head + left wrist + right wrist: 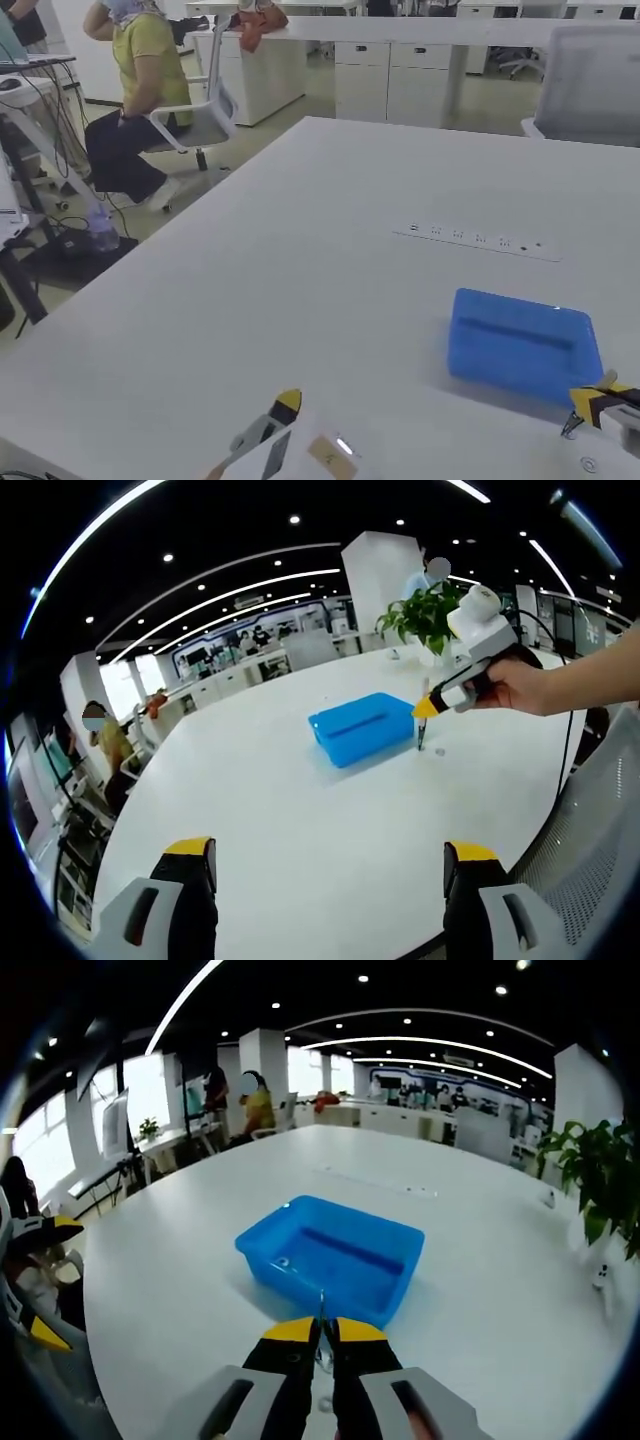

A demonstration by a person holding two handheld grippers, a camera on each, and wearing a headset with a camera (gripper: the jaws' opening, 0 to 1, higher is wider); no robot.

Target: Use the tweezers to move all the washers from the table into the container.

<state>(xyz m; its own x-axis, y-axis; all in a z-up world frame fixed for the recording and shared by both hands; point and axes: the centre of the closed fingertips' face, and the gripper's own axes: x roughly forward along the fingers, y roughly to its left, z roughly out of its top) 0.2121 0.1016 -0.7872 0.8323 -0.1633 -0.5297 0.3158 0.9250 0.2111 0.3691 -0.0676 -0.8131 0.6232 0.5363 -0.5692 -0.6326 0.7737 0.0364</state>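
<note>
Right gripper [322, 1332] pinches tweezers [322, 1306] tip-down beside the container [290, 1278] (left gripper [330, 850] hovers, jaws spread).

Container [525, 340] on table [300, 280]; washer [588, 464] before it, socket strip [480, 241] behind.

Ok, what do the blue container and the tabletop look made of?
Blue container: likely plastic, glossy, perhaps slightly translucent; a light glints on its rim and the corners are moulded round.
Tabletop: probably laminate or coated board, white and matte; it looks smooth and even, with only faint reflections.
</note>
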